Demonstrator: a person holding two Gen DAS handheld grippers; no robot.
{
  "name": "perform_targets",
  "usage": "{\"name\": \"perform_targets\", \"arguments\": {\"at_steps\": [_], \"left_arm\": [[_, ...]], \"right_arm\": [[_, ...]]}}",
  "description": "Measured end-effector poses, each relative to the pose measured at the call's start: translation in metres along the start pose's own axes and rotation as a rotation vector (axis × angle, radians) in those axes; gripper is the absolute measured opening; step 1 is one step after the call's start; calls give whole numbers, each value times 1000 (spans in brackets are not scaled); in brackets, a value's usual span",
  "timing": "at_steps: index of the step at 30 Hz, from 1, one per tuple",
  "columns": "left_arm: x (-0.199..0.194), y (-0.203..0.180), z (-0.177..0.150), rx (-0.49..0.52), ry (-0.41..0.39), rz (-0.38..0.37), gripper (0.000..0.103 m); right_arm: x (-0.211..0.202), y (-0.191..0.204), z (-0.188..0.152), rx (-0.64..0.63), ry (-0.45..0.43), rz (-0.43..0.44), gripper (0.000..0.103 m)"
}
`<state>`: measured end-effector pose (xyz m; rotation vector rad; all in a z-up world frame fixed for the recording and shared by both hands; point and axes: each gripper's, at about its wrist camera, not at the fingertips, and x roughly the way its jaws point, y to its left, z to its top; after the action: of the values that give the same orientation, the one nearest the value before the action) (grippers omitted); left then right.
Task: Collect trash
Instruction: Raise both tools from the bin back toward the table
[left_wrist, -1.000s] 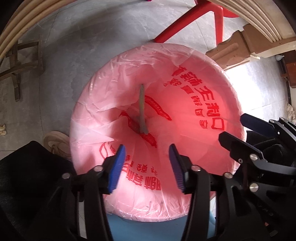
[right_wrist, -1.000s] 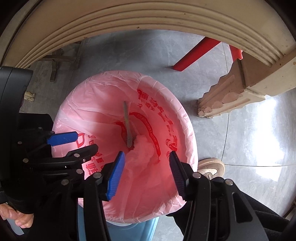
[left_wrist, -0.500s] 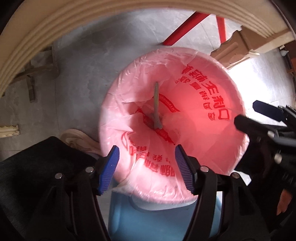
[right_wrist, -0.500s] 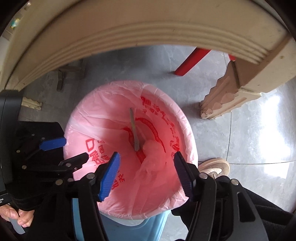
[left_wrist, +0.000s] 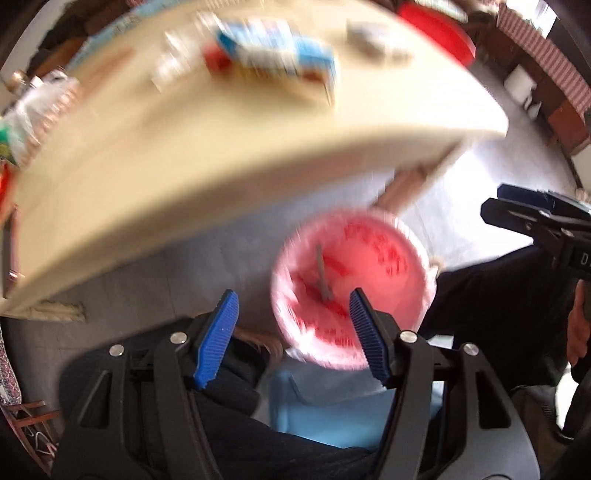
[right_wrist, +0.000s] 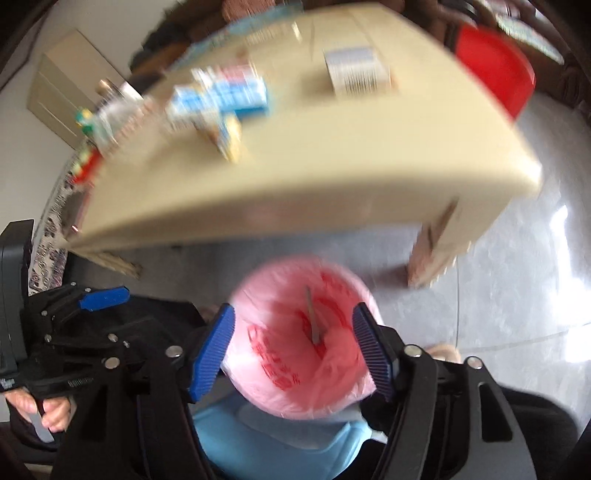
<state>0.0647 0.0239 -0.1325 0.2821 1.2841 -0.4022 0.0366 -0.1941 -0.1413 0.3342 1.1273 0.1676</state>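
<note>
both grippers' fingers are opening and empty: left gripper (left_wrist: 290, 325), right gripper (right_wrist: 293, 341). the pink-lined bin (right_wrist: 280, 387) sits well below them, holding what looks like a stick (right_wrist: 312, 317).

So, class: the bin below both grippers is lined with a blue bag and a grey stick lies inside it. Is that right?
Not quite. The liner bag is pink with red print, not blue; only the bin beneath it is blue. The right wrist view shows this. The grey stick does lie inside.
</note>
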Motion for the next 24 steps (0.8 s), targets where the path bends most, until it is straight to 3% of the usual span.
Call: {"name": "perform_targets", "arguments": {"at_steps": [4,11,17,24], "left_arm": [[-48,23,32,-23,-62,-3,66],[-106,49,100,7,-131,77,66],[-117,68,146,-15,-117,72,67],[-94,79,179,-24,-60,50,67]], "right_arm": [[-46,10,36,-31,-76,29,76],[-90,21,101,-69,-124,11,76],[-102,20,143,-73,-139,-9,76],[-84,17,179,-80,-99,-15,76]]}}
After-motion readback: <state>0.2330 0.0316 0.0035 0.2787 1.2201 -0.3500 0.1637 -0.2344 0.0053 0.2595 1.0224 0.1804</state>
